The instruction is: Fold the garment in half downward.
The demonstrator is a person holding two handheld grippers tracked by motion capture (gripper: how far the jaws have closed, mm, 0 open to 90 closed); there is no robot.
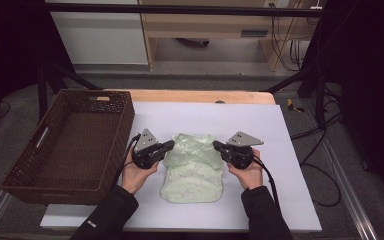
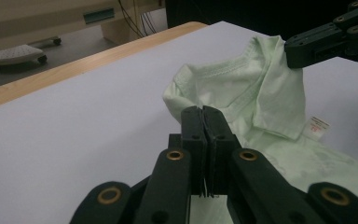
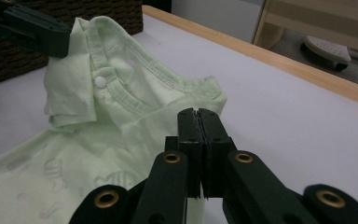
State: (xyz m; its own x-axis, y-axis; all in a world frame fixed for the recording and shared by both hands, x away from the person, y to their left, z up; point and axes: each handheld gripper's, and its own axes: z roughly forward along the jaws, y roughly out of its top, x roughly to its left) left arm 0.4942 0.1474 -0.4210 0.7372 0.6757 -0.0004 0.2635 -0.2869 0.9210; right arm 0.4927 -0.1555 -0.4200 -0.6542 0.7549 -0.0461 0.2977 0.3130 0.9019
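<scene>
Garment: a pale green shirt (image 1: 192,167) lies on the white sheet (image 1: 260,125) that covers the wooden table (image 1: 200,96), at the middle of the near half, collar end away from the person.
Left gripper (image 1: 169,145): jaws clenched on the shirt's left shoulder, lifting a fold of cloth off the sheet; in the left gripper view (image 2: 204,116) the two black jaws press together with a thin edge of fabric between them.
Right gripper (image 1: 217,145): jaws clamped on the opposite shoulder; in the right gripper view (image 3: 198,119) they meet with cloth pinched in the seam.
Label: a small white tag (image 2: 318,127) at the shirt's side, with red print too small to read.
Print: faint pale motifs on the shirt's front, no legible words.
Fastening: a white snap button (image 3: 100,82) at the neckline.
Basket: a dark brown wicker basket (image 1: 55,155) stands at the sheet's left edge, just beside the left gripper.
</scene>
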